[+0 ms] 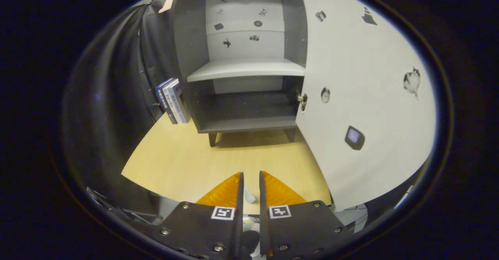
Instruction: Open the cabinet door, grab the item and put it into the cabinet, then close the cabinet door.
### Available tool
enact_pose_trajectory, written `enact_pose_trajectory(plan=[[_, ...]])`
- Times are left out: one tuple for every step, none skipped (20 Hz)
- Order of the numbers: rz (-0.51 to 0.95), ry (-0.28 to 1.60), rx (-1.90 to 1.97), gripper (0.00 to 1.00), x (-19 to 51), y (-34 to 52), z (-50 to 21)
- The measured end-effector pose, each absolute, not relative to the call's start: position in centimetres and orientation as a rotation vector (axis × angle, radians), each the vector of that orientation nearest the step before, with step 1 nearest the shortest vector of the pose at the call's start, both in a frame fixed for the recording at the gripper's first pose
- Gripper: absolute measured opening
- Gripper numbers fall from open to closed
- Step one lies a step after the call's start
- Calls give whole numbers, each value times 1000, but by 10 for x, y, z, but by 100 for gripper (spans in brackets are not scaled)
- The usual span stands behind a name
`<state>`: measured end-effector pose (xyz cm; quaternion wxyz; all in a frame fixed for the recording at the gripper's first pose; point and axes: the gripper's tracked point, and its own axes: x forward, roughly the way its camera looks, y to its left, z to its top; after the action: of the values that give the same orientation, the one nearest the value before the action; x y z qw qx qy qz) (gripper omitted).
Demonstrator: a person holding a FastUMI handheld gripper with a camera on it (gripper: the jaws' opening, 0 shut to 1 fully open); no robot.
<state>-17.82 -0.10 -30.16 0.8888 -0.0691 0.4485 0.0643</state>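
The dark cabinet (pixel 241 124) stands on the wooden table (pixel 183 162) well beyond my fingers. Its white door (pixel 366 108) hangs wide open to the right, with several small stickers on its inner face. Inside are a pale upper shelf (pixel 245 68) and a dark lower compartment (pixel 249 110), both bare. My gripper (pixel 250 184) hovers over the table's near edge and points at the cabinet. Its fingers stand almost together, and a small pale item (pixel 249 196) fills the narrow gap between them. Most of that item is hidden by the fingers.
A few books (pixel 172 101) lean upright against the cabinet's left side. Black cloth (pixel 105 108) walls the left. The open door's lower corner reaches out over the table's right part, close to my right finger. Bare tabletop lies between my fingers and the cabinet.
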Motion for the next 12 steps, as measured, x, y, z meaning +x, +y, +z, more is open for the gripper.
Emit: enact_pose_trajectory(plan=[[163,974,-155,18,-182,1,-318],[192,1013,-175,18,-185,2,-334],[220,1043,-196,18,-186,4,-346],[244,1079,-220,18,-189,3,-359],[268,1104,-244,18,-189,3,-369],[291,1126,-269,18,-188,3,-378],[314,1144,-291,18,-188,3,-386],[331,1164,-312,18,-190,1,-392],[349,1184,-334,18,-192,-1,-395],[368,1205,-352,18,-193,-2,-398],[380,1223,-370,18,-193,-5,-403],[395,1239,-383,18,-193,-7,-407]])
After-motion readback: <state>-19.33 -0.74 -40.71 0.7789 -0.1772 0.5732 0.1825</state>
